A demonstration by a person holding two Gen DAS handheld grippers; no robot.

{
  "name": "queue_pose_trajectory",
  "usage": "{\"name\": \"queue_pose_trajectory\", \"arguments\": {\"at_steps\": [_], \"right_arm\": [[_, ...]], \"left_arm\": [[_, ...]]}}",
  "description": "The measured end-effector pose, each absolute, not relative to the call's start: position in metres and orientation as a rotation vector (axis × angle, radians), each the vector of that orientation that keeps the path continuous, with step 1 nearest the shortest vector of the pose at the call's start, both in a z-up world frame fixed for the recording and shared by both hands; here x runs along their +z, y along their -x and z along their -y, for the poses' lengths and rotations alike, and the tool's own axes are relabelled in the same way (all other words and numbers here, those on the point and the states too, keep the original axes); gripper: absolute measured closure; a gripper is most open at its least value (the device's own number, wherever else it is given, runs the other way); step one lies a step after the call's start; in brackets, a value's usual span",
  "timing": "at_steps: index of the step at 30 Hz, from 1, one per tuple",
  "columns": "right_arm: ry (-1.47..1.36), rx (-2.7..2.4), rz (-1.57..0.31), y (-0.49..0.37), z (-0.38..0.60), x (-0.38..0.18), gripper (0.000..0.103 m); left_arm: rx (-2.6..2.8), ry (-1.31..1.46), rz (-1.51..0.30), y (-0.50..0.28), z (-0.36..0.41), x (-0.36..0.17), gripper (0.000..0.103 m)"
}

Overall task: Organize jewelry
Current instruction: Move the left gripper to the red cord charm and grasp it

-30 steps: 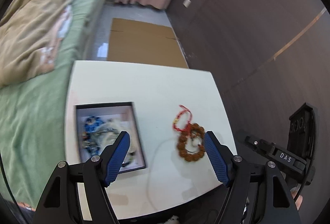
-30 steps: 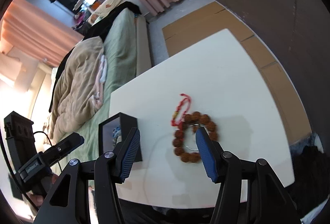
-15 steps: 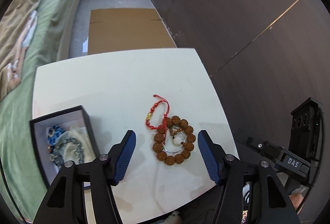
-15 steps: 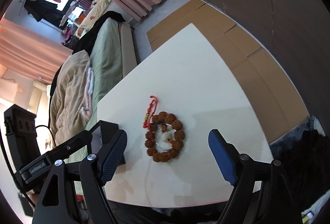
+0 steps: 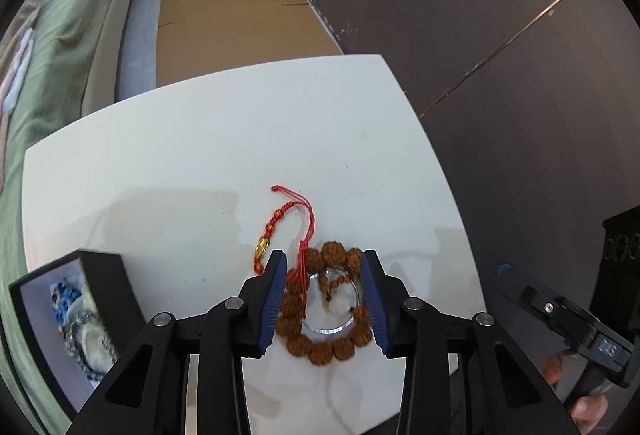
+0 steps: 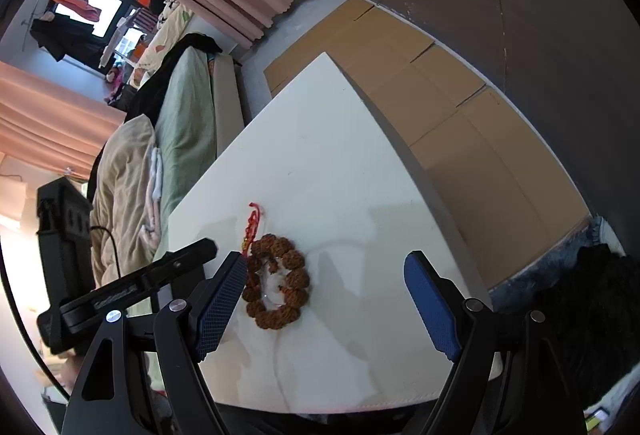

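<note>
Left wrist view puts the bead bracelet (image 5: 326, 309) squarely between my left gripper (image 5: 325, 301) blades, which have just been closing, not yet pinching; my right gripper (image 6: 324, 305) hangs spread beside it.

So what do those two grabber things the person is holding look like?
Both look alike. The left gripper and the right gripper have black angular frames with round silver bolts, and two long fingers with blue ridged pads. Seen from the right wrist camera, the left one has a black box on top with a thin black cable and white lettering on its side.
</note>
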State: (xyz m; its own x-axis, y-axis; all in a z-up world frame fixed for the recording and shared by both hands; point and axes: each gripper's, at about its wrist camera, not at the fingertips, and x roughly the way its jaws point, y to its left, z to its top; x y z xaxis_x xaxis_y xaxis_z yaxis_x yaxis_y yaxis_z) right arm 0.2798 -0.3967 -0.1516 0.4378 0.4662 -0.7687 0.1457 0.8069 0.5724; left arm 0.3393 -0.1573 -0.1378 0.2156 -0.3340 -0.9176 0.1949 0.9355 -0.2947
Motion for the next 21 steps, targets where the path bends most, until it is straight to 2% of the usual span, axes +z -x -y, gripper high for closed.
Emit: {"name": "queue_pose_trajectory", "arguments": {"at_steps": [5,9,13,14,16,21], "right_arm": [[-0.623,0.209,-1.138,-0.287,0.400,-0.161,0.022],[-0.626,0.204,-1.148,-0.292,0.404,-0.166,0.022],[-0.623,0.196,-1.157,-0.293,0.407,-0.170,0.022],[-0.622,0.195,-1.159,-0.294,0.407,-0.170,0.022],[-0.619,0.196,-1.161,-0.294,0.405,-0.169,0.022],[-0.589,0.221,-1.174,-0.298,0.391,-0.168,0.025]], "left_arm": [[-0.355,0.083,-1.319,-0.351,0.169,-0.153,0.064],[-0.336,0.075,-1.345,-0.362,0.172,-0.166,0.073],[-0.339,0.075,-1.371,-0.367,0.177,-0.180,0.075],[-0.342,0.074,-1.370,-0.367,0.177,-0.183,0.077],[-0.338,0.079,-1.377,-0.367,0.177,-0.186,0.097],[-0.355,0.074,-1.342,-0.356,0.171,-0.173,0.097]]}}
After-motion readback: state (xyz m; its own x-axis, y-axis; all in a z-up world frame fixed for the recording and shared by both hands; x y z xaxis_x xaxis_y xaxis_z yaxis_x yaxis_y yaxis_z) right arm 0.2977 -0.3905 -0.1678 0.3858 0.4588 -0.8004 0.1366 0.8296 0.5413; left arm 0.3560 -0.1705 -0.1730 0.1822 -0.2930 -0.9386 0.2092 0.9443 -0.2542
